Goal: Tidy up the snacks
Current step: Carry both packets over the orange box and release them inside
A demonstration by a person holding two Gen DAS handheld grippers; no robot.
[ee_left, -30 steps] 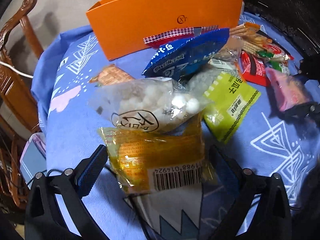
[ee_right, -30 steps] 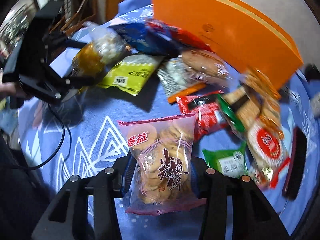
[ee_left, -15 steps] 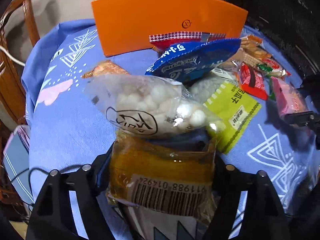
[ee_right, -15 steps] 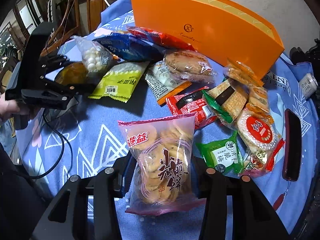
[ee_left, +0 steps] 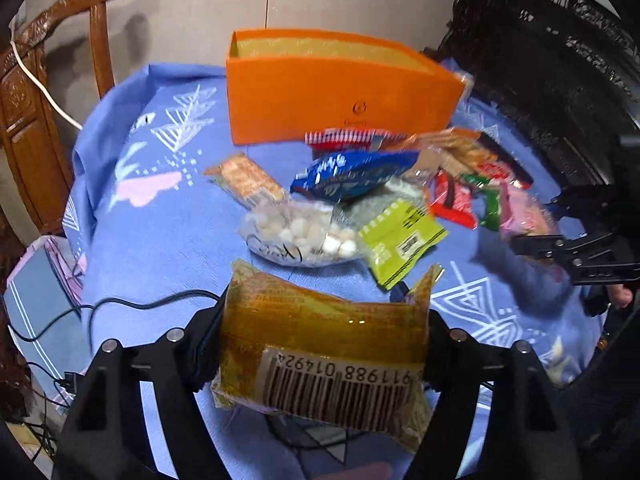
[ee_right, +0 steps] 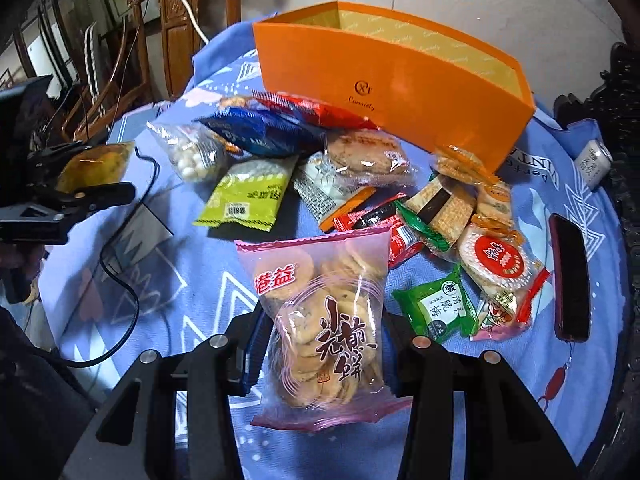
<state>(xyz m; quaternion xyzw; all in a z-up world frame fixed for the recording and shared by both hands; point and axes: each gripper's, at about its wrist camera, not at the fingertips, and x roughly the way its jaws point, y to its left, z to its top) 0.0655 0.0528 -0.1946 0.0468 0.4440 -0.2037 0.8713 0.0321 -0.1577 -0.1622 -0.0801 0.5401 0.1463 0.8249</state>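
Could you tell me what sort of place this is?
Probably a home dining room: a table under a blue patterned tablecloth, carved brown wooden chairs beside it, and dark carved wooden furniture nearby.

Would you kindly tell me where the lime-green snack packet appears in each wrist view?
Left wrist: lime-green packet right of centre, beside the bag of white balls.
Right wrist: lime-green packet left of centre, again next to the white balls.
Shared landmark: orange box behind the pile.
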